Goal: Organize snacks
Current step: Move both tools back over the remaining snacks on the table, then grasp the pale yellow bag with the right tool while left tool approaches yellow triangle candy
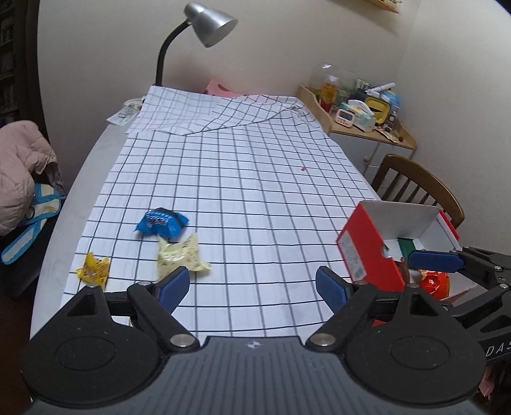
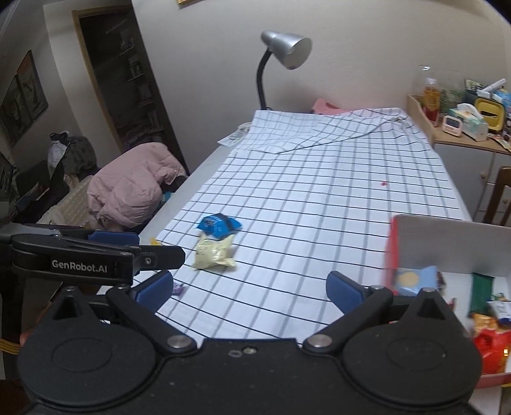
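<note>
A blue snack packet (image 1: 161, 222) (image 2: 218, 224), a pale yellow-green packet (image 1: 180, 258) (image 2: 214, 253) and a small yellow packet (image 1: 93, 267) lie on the checked cloth at the left. A small purple item (image 2: 178, 289) lies near the front. A red box (image 1: 367, 245) (image 2: 453, 245) with a white inside stands at the right and holds several snacks. My left gripper (image 1: 252, 287) is open and empty, just short of the pale packet. My right gripper (image 2: 249, 287) is open and empty beside the box; its blue fingertip (image 1: 436, 260) reaches over the box.
The checked cloth (image 1: 249, 178) covers the table, with a folded part at the back. A grey desk lamp (image 1: 204, 22) stands at the far edge. A wooden chair (image 1: 415, 185) and a cluttered cabinet (image 1: 367, 115) are at the right. A pink jacket (image 2: 131, 188) lies left.
</note>
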